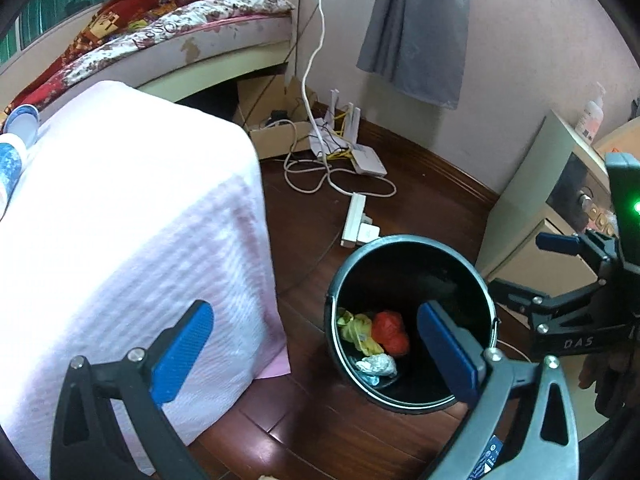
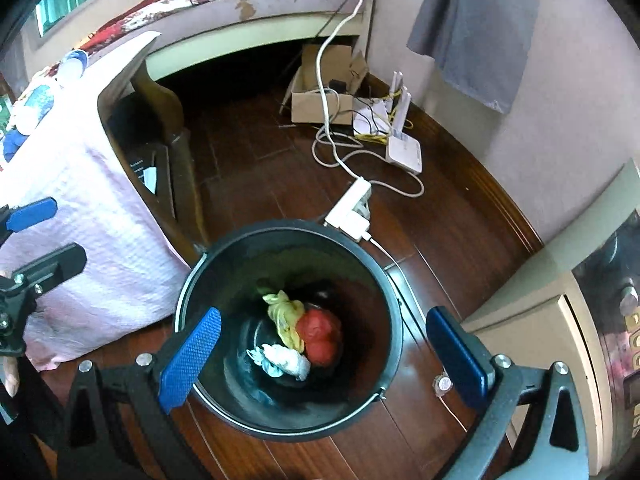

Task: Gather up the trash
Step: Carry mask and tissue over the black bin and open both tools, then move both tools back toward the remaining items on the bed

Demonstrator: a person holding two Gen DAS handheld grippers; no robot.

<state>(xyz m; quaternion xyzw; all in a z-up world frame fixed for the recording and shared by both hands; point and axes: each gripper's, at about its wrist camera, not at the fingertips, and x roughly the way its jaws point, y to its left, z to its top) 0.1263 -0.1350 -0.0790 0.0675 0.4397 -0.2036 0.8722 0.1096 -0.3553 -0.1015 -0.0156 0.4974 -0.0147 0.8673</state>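
Note:
A black bucket [image 1: 412, 256] stands on the wooden floor; it also shows in the right wrist view [image 2: 384, 280]. Inside lie a red wad [image 1: 390, 332], a yellow wad [image 1: 358, 332] and a white crumpled piece [image 1: 378, 365]; the right wrist view shows the red wad [image 2: 320, 336], yellow wad [image 2: 286, 318] and white piece [image 2: 286, 362]. My left gripper [image 1: 316, 354] is open and empty above the floor beside the bucket. My right gripper [image 2: 324, 356] is open and empty over the bucket's mouth.
A table under a pink cloth [image 1: 128, 216] stands left of the bucket, with items at its far end. A power strip [image 2: 348, 210], cables, a router [image 2: 404, 148] and a cardboard box [image 2: 320, 100] lie on the floor. A cabinet [image 2: 540, 312] stands to the right. A bed [image 1: 180, 36] is behind.

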